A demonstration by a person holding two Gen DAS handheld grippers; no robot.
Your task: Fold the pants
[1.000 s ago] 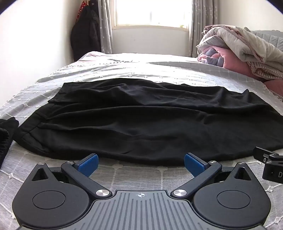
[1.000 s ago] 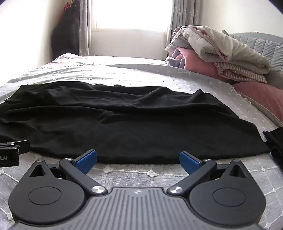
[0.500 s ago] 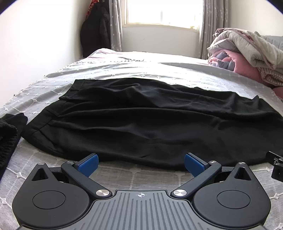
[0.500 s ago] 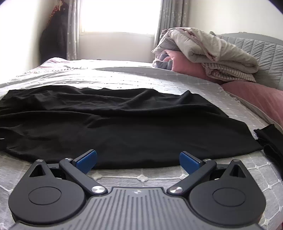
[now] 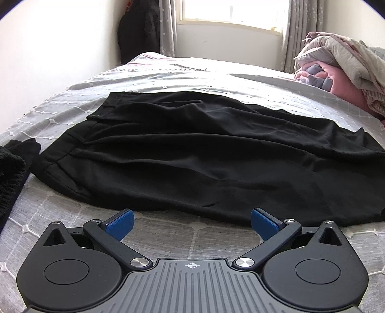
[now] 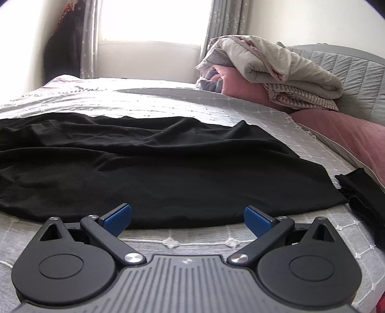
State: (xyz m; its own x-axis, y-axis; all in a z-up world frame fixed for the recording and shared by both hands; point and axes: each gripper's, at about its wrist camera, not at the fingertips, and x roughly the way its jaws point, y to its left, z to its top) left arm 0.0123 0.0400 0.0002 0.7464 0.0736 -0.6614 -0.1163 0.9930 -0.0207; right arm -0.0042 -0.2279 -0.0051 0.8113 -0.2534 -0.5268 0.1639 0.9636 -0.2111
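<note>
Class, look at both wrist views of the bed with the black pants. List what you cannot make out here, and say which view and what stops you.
- Pants, left wrist view: the right end runs off the frame edge.
- Pants, right wrist view: the waistband end is cut off at the left edge.
- Dark cloth, left wrist view: cropped by the left edge, so its kind is unclear.
- Black item, right wrist view: partly cut off at the right edge.
- Window: glare washes out everything outside.
</note>
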